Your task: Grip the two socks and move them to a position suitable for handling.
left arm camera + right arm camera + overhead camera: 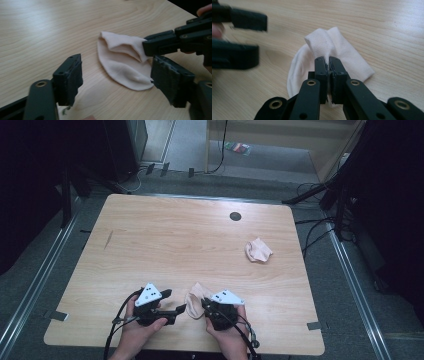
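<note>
Your right tongs (pixel 329 65) pinch a raised fold of the pale sock (pixel 329 47) lying at the near edge of the bench (pixel 165 240). It's soft, light and limp; take its free edge with your left tongs (pixel 116 75), gaping beside it.

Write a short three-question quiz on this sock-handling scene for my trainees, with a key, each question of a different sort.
1. True or false: the right gripper is shut on the near sock.
2. Multiple choice: where does the far sock lie? A) between the left gripper's jaws B) alone on the table's right side C) on the floor
3. Fill in: the left gripper has its jaws ____ beside the near sock.

Key: 1 true; 2 B; 3 open, with no cloth pinched between them.
</note>
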A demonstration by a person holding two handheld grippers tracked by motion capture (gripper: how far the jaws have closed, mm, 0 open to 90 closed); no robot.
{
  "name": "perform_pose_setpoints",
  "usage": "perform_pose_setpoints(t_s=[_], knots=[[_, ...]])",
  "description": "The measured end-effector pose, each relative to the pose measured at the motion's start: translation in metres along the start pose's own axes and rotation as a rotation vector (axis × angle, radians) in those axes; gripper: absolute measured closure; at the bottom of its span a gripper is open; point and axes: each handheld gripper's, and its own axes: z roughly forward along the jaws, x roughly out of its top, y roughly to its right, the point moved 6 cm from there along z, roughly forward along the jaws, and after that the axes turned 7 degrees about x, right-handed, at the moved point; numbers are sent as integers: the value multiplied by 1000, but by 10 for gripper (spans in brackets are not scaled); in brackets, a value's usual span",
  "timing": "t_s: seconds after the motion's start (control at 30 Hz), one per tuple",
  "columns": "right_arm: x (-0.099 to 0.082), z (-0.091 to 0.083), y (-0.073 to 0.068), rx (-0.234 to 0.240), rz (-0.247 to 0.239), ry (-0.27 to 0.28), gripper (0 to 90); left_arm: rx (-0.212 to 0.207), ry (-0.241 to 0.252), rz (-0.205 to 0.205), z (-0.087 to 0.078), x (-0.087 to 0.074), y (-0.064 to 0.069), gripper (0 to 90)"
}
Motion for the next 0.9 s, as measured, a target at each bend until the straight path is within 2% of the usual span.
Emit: perform_pose_setpoints(t_s=[0.03,0.07,0.13,0.17,0.2,0.23,0.33,0.47,0.5,0.57,0.63,0.7,0.73,0.77,0.87,0.9], knots=[[2,-2,2,19,26,16,869,-23,-25,11,6,0,8,315],[3,-3,2,25,33,23,869,-21,-36,15,10,-1,11,324],[3,-4,3,26,34,25,869,-10,-45,22,13,-2,12,352],[4,-5,3,16,38,28,869,18,-80,41,21,-5,17,371],[4,-6,3,17,39,31,869,18,-80,41,21,-5,17,379],[4,-6,3,22,40,33,869,35,-107,44,27,-6,20,384],[6,-8,3,28,51,40,869,36,-123,63,32,-5,25,387],[8,-11,6,28,66,55,869,59,-148,86,35,-8,27,508],[9,-12,7,29,70,61,869,71,-156,92,36,-9,26,508],[13,-18,11,33,94,78,869,88,-159,104,36,-10,25,623],[14,-19,13,34,94,85,869,85,-165,88,36,-9,23,659],[18,-24,16,31,107,98,869,64,-172,66,35,-9,19,741],[20,-28,20,32,123,112,869,43,-180,59,34,-9,16,839],[21,-30,23,27,125,118,869,15,-192,45,32,-10,10,860],[22,-33,29,26,140,127,869,6,-201,58,29,-10,5,879],[22,-34,31,22,150,129,869,3,-207,74,27,-10,1,879]])
